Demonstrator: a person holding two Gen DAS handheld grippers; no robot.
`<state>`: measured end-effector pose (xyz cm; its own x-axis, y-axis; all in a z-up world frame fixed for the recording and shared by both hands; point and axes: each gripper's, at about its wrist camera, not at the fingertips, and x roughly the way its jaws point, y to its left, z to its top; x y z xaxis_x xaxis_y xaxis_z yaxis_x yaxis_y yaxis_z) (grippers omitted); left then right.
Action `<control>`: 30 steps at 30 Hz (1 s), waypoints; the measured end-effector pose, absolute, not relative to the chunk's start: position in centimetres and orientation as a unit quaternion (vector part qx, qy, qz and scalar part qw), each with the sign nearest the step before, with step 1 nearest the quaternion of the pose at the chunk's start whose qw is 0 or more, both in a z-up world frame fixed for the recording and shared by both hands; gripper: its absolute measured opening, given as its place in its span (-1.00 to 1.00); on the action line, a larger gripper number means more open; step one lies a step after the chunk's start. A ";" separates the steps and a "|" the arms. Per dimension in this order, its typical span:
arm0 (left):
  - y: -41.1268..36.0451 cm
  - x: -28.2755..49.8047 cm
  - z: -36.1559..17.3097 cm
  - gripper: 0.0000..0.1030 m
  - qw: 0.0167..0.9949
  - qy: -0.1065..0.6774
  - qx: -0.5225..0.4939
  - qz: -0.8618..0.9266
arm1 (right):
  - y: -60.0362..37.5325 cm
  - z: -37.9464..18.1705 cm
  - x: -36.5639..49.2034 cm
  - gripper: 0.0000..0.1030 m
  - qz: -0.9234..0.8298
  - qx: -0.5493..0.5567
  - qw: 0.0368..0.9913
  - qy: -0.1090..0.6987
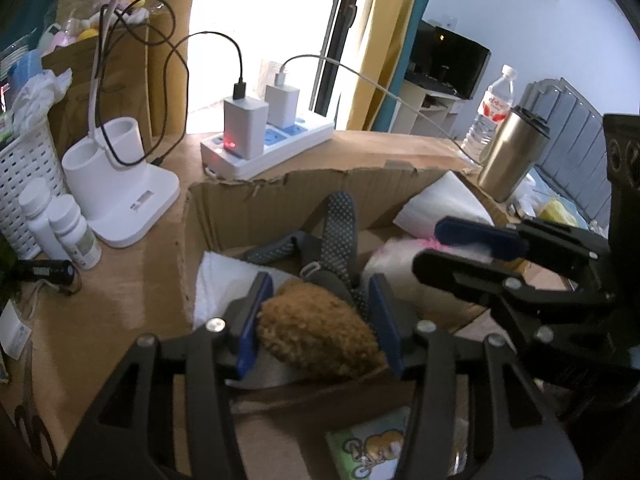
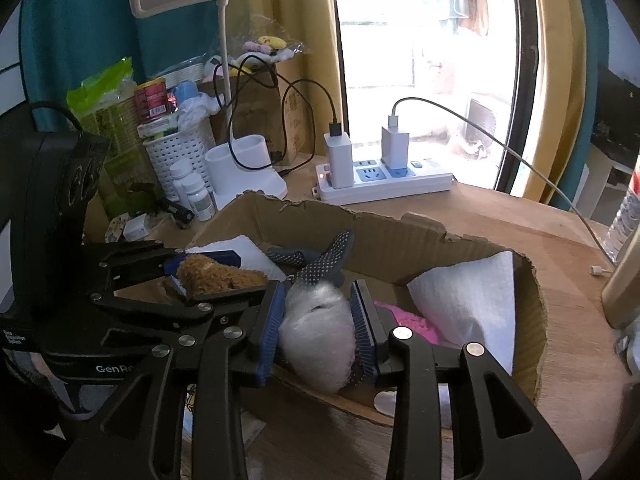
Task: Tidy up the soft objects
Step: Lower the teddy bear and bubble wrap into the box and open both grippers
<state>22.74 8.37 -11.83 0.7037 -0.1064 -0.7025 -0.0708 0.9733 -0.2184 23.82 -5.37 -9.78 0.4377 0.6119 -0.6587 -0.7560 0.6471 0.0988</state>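
An open cardboard box [image 1: 240, 208] [image 2: 360, 236] sits on the wooden table. My left gripper [image 1: 320, 288] [image 2: 240, 276] hangs over its near left corner with a brown plush toy [image 1: 320, 336] [image 2: 216, 276] between its blue pads. The toy looks round and unsqueezed and rests on a white cloth [image 1: 224, 276], so the jaws stand open. My right gripper [image 2: 318, 288] [image 1: 430, 242] is shut on a white fluffy ball [image 2: 316, 328] above the box's near edge. A grey dotted glove [image 1: 340, 224] [image 2: 324, 260], a pink item [image 2: 408, 320] and a white folded cloth [image 2: 468, 300] lie inside.
Behind the box stands a power strip [image 1: 272, 148] with two chargers and trailing cables. A white lamp base [image 1: 120, 184], pill bottles [image 1: 68, 232] and a white basket [image 1: 20, 184] crowd the left. A steel tumbler [image 1: 512, 152] and a water bottle [image 1: 492, 108] stand right.
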 end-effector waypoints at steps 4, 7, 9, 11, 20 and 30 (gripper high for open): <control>8.3 22.5 -11.8 0.02 0.915 0.386 -0.116 -0.006 | -5.7 -9.4 23.7 -0.29 0.406 -0.103 0.844 0.335; 8.3 22.3 -11.6 0.02 0.916 0.385 -0.115 -0.004 | -5.8 -9.3 23.4 -0.29 0.405 -0.103 0.845 0.333; 8.3 22.1 -11.4 0.03 0.917 0.383 -0.114 -0.003 | -6.0 -9.2 23.3 -0.29 0.405 -0.103 0.846 0.331; 8.2 22.0 -11.2 0.04 0.918 0.381 -0.113 -0.002 | -6.1 -9.0 23.2 -0.29 0.404 -0.103 0.847 0.330; 7.8 21.3 -10.4 0.33 0.921 0.373 -0.111 -0.001 | -6.6 -8.4 22.4 -0.29 0.402 -0.102 0.852 0.319; 7.4 19.7 -9.3 0.34 0.926 0.362 -0.109 0.002 | -7.3 -7.5 21.0 -0.29 0.398 -0.102 0.858 0.308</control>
<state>19.67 7.42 -9.32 0.7382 -0.0756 -0.6703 -0.0822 0.9762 -0.2007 21.01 -7.33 -7.49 0.4940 0.6197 -0.6099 -0.7458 0.6626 0.0692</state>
